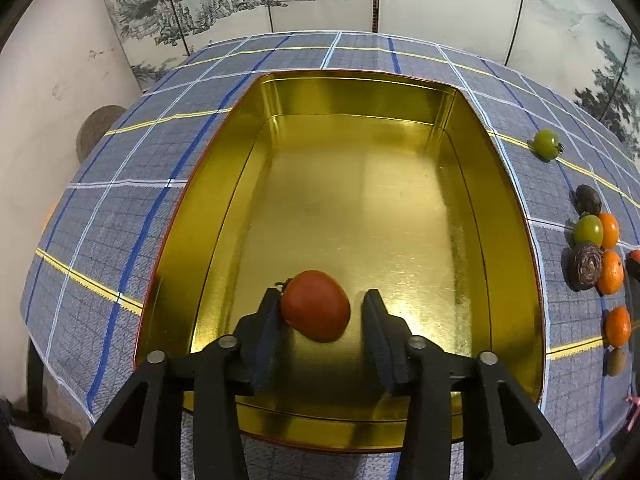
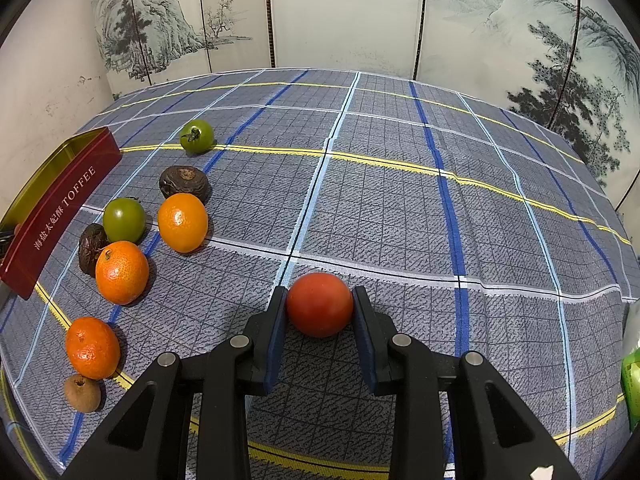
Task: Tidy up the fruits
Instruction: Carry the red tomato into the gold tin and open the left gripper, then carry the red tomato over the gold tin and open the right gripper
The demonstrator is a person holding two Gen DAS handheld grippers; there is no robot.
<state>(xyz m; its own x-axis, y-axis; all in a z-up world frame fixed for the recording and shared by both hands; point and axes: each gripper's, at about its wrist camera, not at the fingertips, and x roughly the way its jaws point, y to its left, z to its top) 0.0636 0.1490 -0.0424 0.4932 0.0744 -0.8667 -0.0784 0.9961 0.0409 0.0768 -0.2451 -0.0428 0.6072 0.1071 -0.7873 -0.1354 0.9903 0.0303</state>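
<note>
Plaid cloth covers the desk (image 2: 400, 208). Over the near end of the gold tin (image 1: 360, 92), the left gripper (image 1: 324, 312) has its fingers spread; a red tomato (image 1: 315, 306) touches only the left finger, so it may drop or roll. The right gripper (image 2: 320, 308) clamps a second tomato (image 2: 320, 305) above the cloth; squeezing could bruise it. Oranges (image 2: 122, 272), green tomatoes (image 2: 124, 220) and dark fruits (image 2: 184, 182) wait at left. A green object at the far right edge is cut off.
</note>
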